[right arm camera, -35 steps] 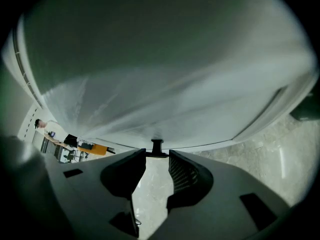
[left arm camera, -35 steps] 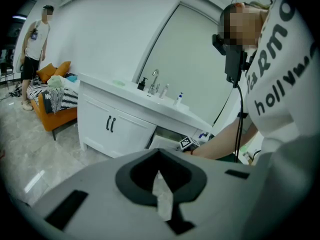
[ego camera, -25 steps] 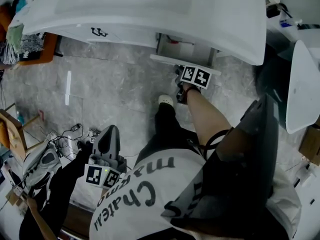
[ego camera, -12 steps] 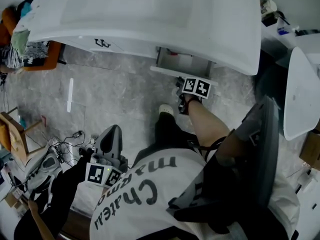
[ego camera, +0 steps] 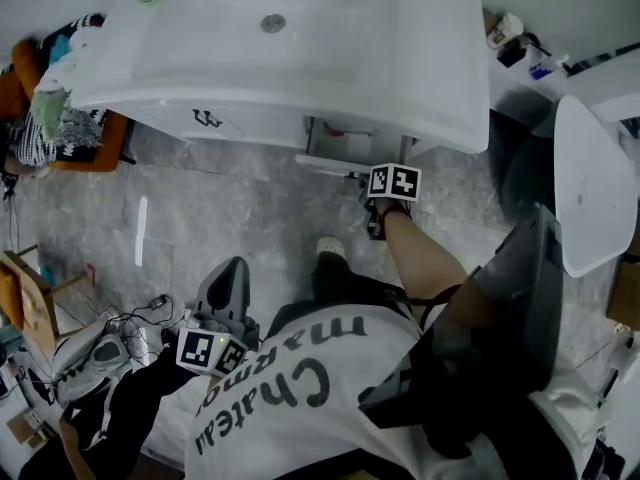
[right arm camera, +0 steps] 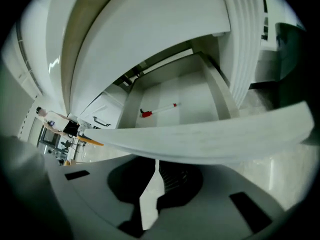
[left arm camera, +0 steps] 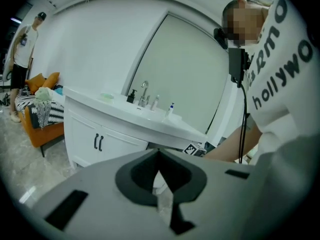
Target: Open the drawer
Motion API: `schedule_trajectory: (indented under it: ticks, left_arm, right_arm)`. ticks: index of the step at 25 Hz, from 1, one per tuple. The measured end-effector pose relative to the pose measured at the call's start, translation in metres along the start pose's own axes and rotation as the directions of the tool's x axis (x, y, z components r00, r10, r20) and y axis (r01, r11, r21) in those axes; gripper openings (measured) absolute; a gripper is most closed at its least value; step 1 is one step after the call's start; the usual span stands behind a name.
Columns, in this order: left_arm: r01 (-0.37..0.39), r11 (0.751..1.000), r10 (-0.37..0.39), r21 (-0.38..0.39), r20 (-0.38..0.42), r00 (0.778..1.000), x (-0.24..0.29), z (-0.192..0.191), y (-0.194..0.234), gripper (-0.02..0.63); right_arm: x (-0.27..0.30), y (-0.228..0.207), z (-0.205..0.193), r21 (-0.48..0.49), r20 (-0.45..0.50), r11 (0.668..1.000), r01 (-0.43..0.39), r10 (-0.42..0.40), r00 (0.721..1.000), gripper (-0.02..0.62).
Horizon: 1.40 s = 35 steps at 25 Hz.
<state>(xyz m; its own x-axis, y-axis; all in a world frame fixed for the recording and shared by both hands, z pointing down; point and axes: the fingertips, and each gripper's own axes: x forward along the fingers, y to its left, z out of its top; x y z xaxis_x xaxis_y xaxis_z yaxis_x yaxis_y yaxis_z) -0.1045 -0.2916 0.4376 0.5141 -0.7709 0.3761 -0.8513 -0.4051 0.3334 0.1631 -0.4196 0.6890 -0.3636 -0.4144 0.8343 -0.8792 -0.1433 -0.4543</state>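
The white vanity's drawer (ego camera: 340, 143) stands pulled out under the counter. In the right gripper view its front panel (right arm camera: 215, 136) crosses just beyond my right gripper (right arm camera: 157, 163). A white stick with a red cap (right arm camera: 158, 109) lies inside the drawer. The right gripper's jaws are closing and stand almost together, with nothing between them. In the head view the right gripper (ego camera: 366, 177) sits at the drawer's front edge. My left gripper (ego camera: 231, 270) hangs low by the person's side, far from the vanity, shut and empty; in its own view the left gripper (left arm camera: 159, 158) faces the vanity.
The sink counter (ego camera: 300, 58) overhangs the drawer. A cabinet door with dark handles (ego camera: 203, 120) is to the left of it. An orange seat with clothes (ego camera: 60, 118) stands at far left, cables and shoes (ego camera: 110, 318) lie on the floor, and a white rounded fixture (ego camera: 590, 178) is at right.
The drawer stays pulled out and the right gripper keeps to its front edge, a little higher. The head view has shifted and now shows more of the sink top.
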Motion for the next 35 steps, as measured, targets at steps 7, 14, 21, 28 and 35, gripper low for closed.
schedule_trajectory:
  ticks: [7, 14, 21, 28, 35]
  left_arm:
    - [0.055, 0.998, -0.055, 0.037, 0.01, 0.998, -0.032, -0.007, -0.013, 0.008]
    - [0.138, 0.989, -0.138, 0.047, -0.006, 0.99, -0.087, -0.005, -0.031, 0.008]
    - [0.218, 0.975, -0.219, 0.029, 0.033, 0.975, -0.146, 0.015, -0.043, 0.008]
    - [0.338, 0.929, -0.349, 0.152, 0.053, 0.936, -0.175, 0.024, -0.074, 0.008]
    - [0.367, 0.911, -0.387, 0.19, 0.082, 0.918, -0.185, 0.023, -0.083, 0.008]
  right_arm:
    - [-0.074, 0.021, 0.004, -0.03, 0.192, 0.998, -0.063, 0.068, 0.979, 0.025]
    - [-0.21, 0.092, 0.003, 0.006, 0.506, 0.912, -0.41, 0.351, 0.788, 0.011]
    - [-0.336, 0.182, -0.04, -0.32, 0.561, 0.865, -0.388, 0.502, 0.658, 0.011]
    - [-0.387, 0.208, -0.1, -0.433, 0.58, 0.869, -0.238, 0.471, 0.665, 0.011]
    - [-0.396, 0.21, -0.126, -0.472, 0.579, 0.866, -0.164, 0.445, 0.683, 0.011]
